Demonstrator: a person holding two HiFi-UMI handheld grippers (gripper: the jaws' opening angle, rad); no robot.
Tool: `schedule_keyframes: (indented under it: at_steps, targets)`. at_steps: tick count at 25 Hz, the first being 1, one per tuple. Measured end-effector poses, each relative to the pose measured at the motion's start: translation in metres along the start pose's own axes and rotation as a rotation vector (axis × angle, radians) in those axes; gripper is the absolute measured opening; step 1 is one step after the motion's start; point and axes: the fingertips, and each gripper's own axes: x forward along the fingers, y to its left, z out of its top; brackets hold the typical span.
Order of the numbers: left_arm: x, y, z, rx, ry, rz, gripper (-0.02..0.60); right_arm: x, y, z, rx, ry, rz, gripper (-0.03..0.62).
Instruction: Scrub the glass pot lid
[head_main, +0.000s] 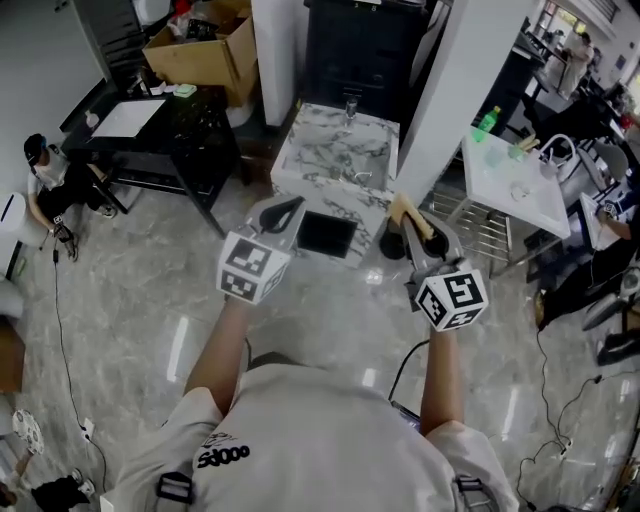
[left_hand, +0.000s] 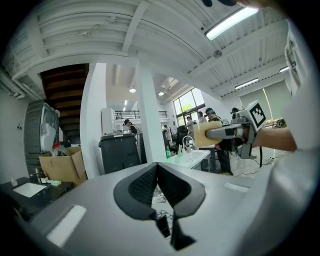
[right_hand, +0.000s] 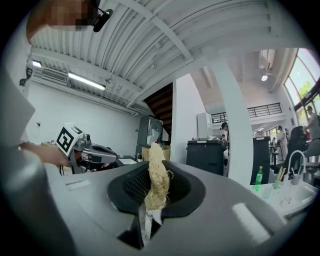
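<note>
Partly hidden, scrubber (right_hand: 159, 186) clamped in right gripper (right_hand: 155, 166) — left gripper (left_hand: 157, 166) pinched together, empty.

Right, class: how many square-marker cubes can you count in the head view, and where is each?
2. One marker cube sits on the left gripper, left of centre; the other on the right gripper, which grips a scrubber, right of centre. None seems hidden.

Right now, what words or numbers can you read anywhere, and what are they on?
"S000", roughly, in black on the person's shirt; blurred, so unsure.
Left marker cube and right marker cube: black-and-white squares only, no words.
Green bottle: label too small to read.
</note>
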Motion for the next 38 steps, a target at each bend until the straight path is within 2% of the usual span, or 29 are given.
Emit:
schedule_keyframes:
  at_steps: [8,18,25,38]
  targets:
    - [-0.003,-0.017,-0.016,-0.013,0.031,0.028,0.010,-0.006,-0.004,-0.019,0.017,0.007,0.033,0.046]
    - [0.016,0.001,-0.028,-0.038,0.037,0.036,0.011,0.020,-0.015,-0.031,0.031,0.025,0.042,0.046]
    - [0.060,0.047,-0.035,-0.041,0.021,0.036,0.011,0.071,-0.038,-0.037,0.012,0.032,0.033,0.046]
    - [0.153,0.143,-0.047,-0.055,0.040,0.002,0.011,0.188,-0.089,-0.043,0.028,0.062,0.005,0.048]
